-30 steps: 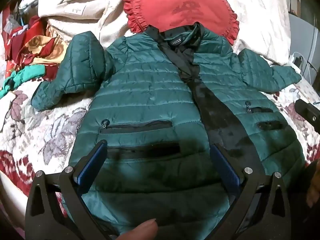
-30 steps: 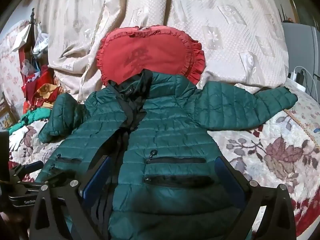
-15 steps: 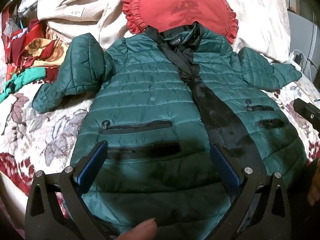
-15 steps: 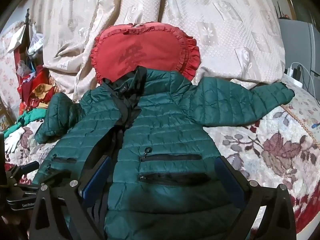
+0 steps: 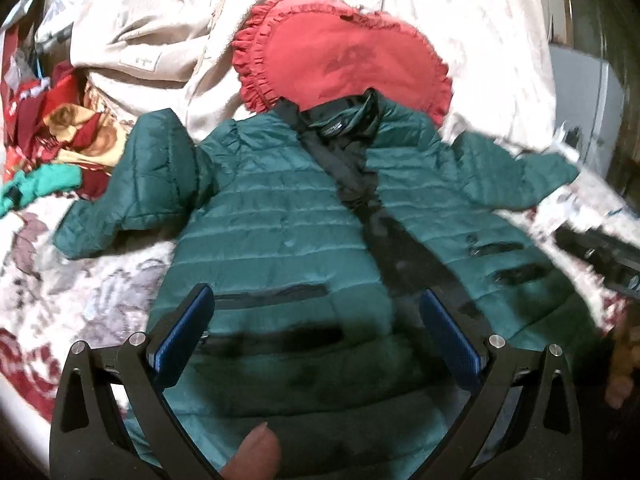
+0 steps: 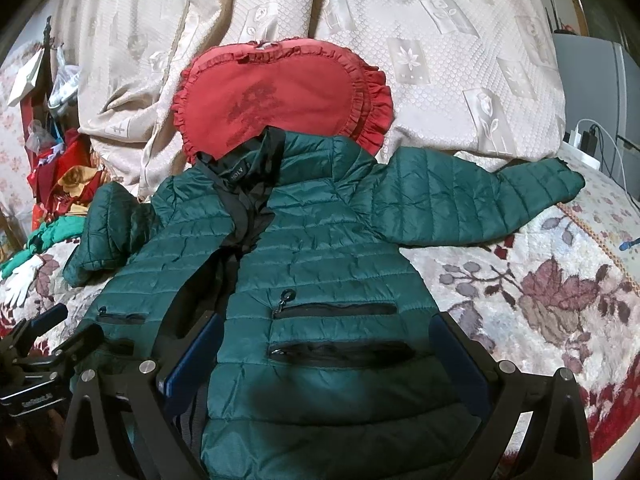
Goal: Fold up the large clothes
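Fingers (image 6: 460, 360) hide jacket (image 6: 320, 248) hem.

A small light-lettered neck label (image 6: 237, 172) is seen inside the jacket (image 6: 320, 264) collar, upside down; it seems to read "ATOLI" but this cannot be confirmed. In the left wrist view the same label (image 5: 331, 129) is blurred and unreadable. White print on the left gripper (image 6: 60, 330) body at the frame's lower left is too small to be read.

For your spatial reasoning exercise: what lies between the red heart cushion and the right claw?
In the right wrist view, only the green puffer jacket lies between the red heart cushion and the right claw.
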### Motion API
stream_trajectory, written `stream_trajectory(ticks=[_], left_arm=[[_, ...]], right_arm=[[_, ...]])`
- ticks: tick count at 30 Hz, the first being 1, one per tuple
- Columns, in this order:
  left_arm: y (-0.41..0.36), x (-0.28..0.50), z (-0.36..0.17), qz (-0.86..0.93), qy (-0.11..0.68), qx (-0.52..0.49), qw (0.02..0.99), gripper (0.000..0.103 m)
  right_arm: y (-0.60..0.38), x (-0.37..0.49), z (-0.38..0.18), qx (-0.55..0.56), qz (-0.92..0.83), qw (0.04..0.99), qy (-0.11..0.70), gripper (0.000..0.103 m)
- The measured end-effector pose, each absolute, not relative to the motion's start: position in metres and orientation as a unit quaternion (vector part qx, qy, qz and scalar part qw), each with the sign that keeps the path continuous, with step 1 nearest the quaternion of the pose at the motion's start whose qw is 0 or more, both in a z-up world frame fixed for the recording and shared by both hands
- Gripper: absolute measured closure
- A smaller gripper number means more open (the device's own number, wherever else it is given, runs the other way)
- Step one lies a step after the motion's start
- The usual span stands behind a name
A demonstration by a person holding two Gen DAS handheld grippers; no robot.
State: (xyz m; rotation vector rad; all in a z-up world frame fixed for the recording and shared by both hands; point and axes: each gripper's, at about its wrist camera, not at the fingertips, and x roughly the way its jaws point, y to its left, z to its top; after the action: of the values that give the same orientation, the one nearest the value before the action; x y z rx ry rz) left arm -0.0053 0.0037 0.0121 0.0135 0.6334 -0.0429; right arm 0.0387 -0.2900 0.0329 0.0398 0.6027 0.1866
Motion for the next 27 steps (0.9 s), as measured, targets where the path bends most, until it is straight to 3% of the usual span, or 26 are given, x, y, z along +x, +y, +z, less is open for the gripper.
stream_trajectory(ticks=[16, 27], left_arm=[[0.014, 0.000, 0.001, -0.045, 0.356, -0.058, 0.932, 0.000], [0.007, -0.002, -0.002, -0.027, 0.349, -0.023, 0.936, 0.000]], right_arm=[[-0.291, 0.039, 0.030, 0.018, 0.090, 0.949, 0.301, 0.001], [-0.290, 0.041, 0.028, 0.016, 0.089, 0.948, 0.306, 0.001]])
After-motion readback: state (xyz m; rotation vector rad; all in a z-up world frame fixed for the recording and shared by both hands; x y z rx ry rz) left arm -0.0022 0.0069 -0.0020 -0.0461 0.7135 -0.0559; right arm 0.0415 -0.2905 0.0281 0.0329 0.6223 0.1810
